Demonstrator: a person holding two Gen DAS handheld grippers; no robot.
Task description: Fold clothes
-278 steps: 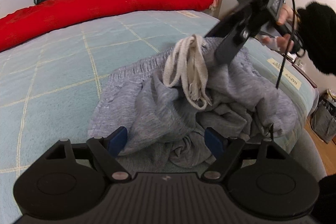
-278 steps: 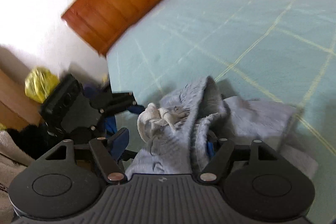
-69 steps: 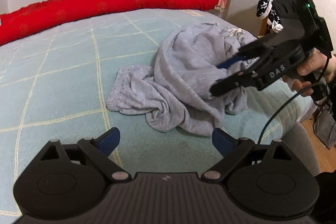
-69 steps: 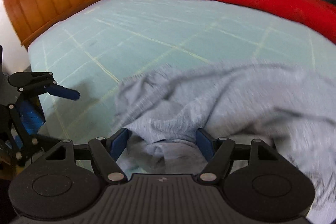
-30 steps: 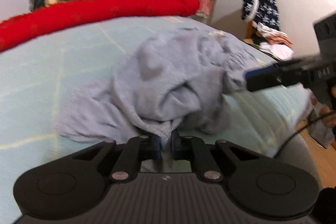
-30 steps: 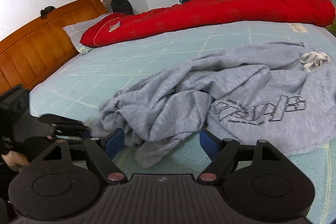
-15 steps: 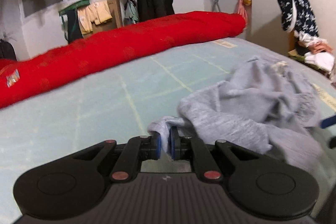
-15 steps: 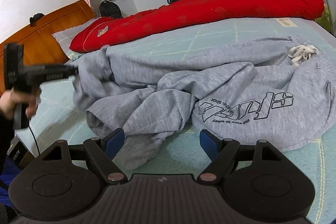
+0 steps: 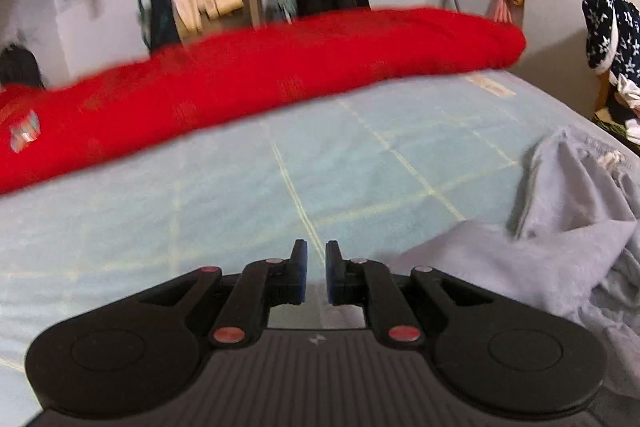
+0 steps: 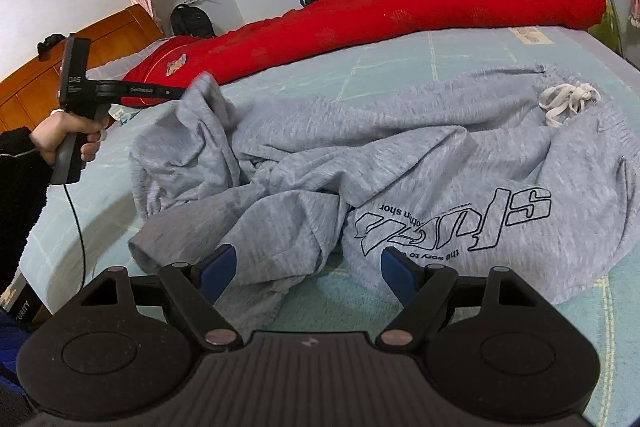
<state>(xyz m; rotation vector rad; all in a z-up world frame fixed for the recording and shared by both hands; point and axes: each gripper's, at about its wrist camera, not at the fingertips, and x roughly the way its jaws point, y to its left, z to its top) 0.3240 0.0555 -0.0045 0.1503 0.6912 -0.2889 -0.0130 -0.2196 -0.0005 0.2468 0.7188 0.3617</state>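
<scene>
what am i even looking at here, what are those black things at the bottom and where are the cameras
No robot here: a person holds a two-finger gripping tool in each hand, and each tool carries a wide-angle camera looking forward along its jaws. The black shape at the bottom of each picture is that tool.

One picture is from the left gripper, the other from the right gripper. The right one also shows the person's hand holding the left tool.

On the pale blue bed lie a rumpled grey garment with a white drawstring, and a red quilt behind it.

The right jaws are wide open and empty. The left jaws are nearly together; grey cloth rises to their tip, but whether it is pinched is unclear.
</scene>
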